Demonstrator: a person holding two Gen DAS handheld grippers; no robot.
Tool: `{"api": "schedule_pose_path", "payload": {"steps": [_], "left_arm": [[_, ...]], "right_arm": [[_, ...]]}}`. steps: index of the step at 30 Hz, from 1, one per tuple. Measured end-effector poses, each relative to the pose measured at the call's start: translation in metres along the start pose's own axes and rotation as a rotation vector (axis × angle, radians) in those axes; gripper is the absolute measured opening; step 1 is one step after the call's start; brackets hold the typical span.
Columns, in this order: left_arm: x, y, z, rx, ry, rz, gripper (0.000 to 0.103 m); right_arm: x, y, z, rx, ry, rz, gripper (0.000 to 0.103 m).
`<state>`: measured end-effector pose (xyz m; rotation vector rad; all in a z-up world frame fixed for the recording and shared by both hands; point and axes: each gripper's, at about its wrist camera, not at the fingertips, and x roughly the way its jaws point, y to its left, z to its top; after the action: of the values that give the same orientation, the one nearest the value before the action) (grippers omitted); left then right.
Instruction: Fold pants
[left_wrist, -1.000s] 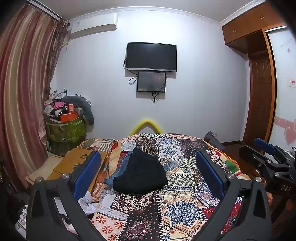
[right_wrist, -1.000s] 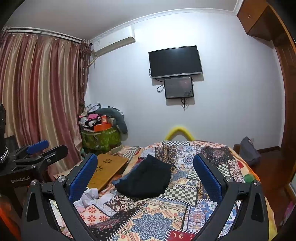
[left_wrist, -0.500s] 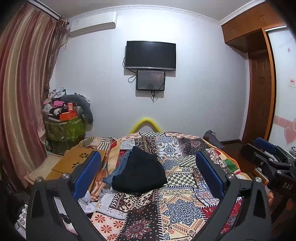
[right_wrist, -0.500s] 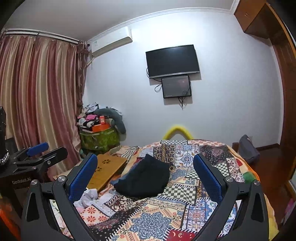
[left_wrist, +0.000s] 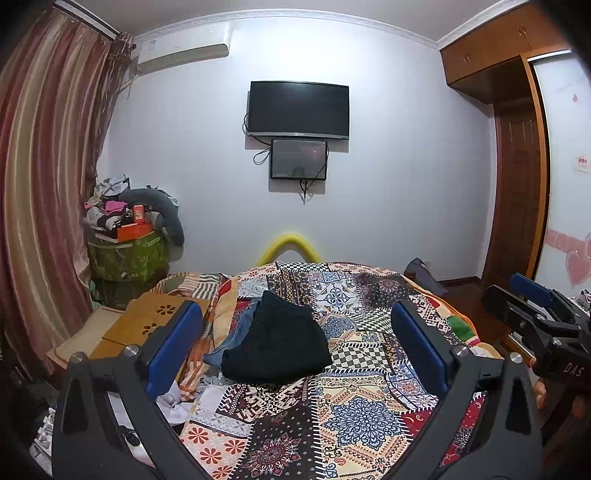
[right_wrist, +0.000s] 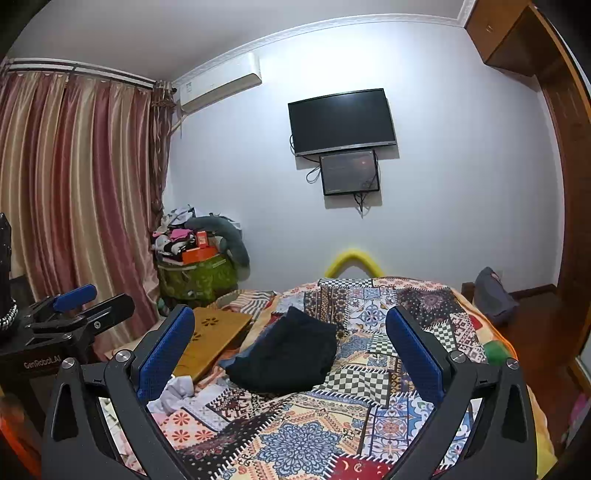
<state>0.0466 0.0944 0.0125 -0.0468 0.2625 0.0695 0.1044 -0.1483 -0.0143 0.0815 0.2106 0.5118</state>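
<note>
Over the last second almost nothing had changed: both views had tilted up only slightly, so the wall rose in frame and the bed sank a little, and the black pants lay in the same place on the patchwork bedspread. The left gripper hung above the near end of the bed with its jaws spread wide and released, holding nothing; the right gripper was likewise wide apart and empty, and well short of the cloth. The pants already sat as a compact dark bundle toward the left side of the bed, partly over a blue denim garment that peeked out at their left edge. Judging from that neat shape and the grippers held back and raised, the folding looked finished or nearly so, rather than about to start, though the pictures could not settle which. The bed was soft and busy with pattern, so the dark bundle stood out clearly. Left of it lay a wooden lap desk and some white crumpled cloth. Beyond stood a white wall with a television and a smaller screen below it, striped curtains at the left, an air conditioner, and a cluttered green hamper.
</note>
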Motion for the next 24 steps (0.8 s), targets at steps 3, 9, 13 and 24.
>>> {"api": "schedule_pose_path", "payload": {"steps": [3, 9, 13, 24], "left_arm": [[0.0003, 0.0005, -0.0003, -0.001, 0.003, -0.002, 0.103], [0.0006, 0.0028, 0.0011, 0.002, 0.006, -0.015, 0.103], [0.0011, 0.0035, 0.0011, 0.003, 0.009, -0.028, 0.103], [0.0014, 0.0063, 0.0026, 0.002, 0.014, -0.058, 0.103]], "right_arm": [[0.0, 0.0006, -0.0004, 0.0, 0.002, 0.001, 0.103], [0.0, 0.0007, 0.0006, 0.0, 0.0, 0.0, 0.103], [0.0003, 0.0008, 0.0001, 0.001, 0.0, 0.001, 0.103], [-0.0001, -0.0009, -0.0007, 0.01, 0.003, 0.0, 0.103]]}}
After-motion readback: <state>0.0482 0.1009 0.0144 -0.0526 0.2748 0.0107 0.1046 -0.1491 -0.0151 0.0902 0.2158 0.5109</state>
